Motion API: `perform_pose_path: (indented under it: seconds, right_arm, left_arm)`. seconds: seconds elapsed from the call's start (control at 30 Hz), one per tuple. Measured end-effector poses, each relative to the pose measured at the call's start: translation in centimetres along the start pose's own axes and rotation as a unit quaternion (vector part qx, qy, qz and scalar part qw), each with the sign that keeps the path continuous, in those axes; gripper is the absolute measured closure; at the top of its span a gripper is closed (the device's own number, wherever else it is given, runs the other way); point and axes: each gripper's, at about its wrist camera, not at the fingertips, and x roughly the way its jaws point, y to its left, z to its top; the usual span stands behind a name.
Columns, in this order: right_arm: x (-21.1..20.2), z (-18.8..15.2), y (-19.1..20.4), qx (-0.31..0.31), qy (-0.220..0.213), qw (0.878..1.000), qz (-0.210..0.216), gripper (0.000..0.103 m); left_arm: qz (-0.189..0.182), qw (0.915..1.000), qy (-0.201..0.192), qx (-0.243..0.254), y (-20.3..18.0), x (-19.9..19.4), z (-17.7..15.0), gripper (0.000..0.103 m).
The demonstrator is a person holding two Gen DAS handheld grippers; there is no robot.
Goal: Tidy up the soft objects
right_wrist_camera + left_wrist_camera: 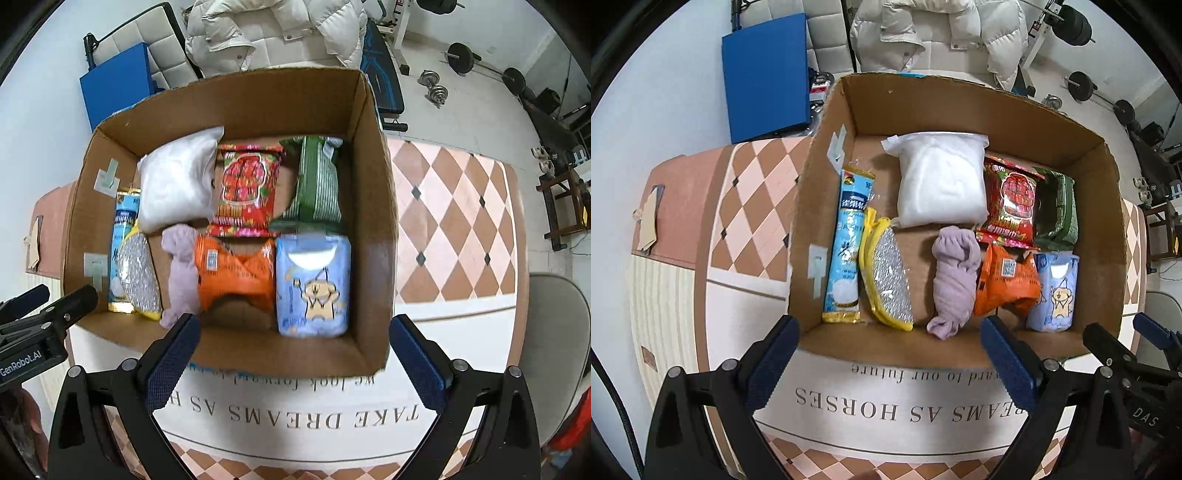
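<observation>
An open cardboard box [820, 206] [373, 206] holds several soft items: a white pouch [942, 177] [177, 184], a lilac sock roll [953, 280] [181, 269], a yellow-edged silver sponge [886, 273] [138, 273], a long blue packet [847, 243], red [1012, 199] [245, 188], orange [1004, 280] [236, 273] and green [1058, 206] [317, 181] packets, and a blue tissue pack [1054, 291] [314, 284]. My left gripper [890, 358] is open and empty at the box's near wall. My right gripper [295, 354] is open and empty above the near wall.
The box stands on a table with a checked pink and brown cloth [750, 206] [450, 221]. A white jacket on a chair [938, 33] [273, 29] and a blue board [764, 77] are behind. Weights [458, 55] lie on the floor at right.
</observation>
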Motion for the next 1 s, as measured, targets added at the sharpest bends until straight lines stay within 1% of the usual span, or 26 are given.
perform_pose_path:
  seconds: [0.1,0.27,0.37,0.47,0.57,0.73,0.8,0.9,1.0]
  right_arm:
    - [-0.3,-1.2,-0.1,0.005,-0.002,1.000,0.002,0.000]
    - [-1.4,-2.0,0.2,0.002,-0.012,1.000,-0.005,0.000]
    - [-2.6,-2.6,0.2,0.005,-0.023,1.000,-0.004,0.000]
    - [-4.4,-3.4,0.2,0.003,-0.043,0.999,-0.009,0.000]
    - [-6.8,-4.8,0.1,0.005,-0.067,0.998,-0.009,0.000]
    - [-12.3,-8.4,-0.2,0.013,-0.113,0.994,0.007,0.000]
    - [-14.5,-9.7,-0.2,0.013,-0.133,0.991,0.011,0.000]
    - [-18.0,-12.3,-0.3,0.011,-0.163,0.987,0.006,0.000]
    - [-20.7,-14.6,-0.5,0.010,-0.179,0.984,0.009,0.000]
  left_arm:
    - [0.004,1.0000,-0.007,0.001,0.0,-0.5,-0.8,0.003]
    - [0.007,0.9998,-0.020,-0.001,0.1,-1.7,-1.8,0.003]
    - [0.013,0.9989,-0.045,-0.002,0.3,-3.6,-2.9,0.003]
    - [0.017,0.9976,-0.068,0.002,0.2,-5.8,-4.1,0.003]
    - [0.017,0.9954,-0.094,0.011,-0.1,-8.5,-5.6,0.003]
    - [0.025,0.9889,-0.144,0.026,-0.7,-13.6,-8.9,0.003]
    - [0.017,0.9873,-0.156,0.026,-0.8,-15.2,-10.2,0.003]
    - [0.013,0.9846,-0.172,0.028,-1.0,-17.5,-12.4,0.003]
    - [0.000,0.9828,-0.183,0.029,-1.1,-19.5,-14.1,0.003]
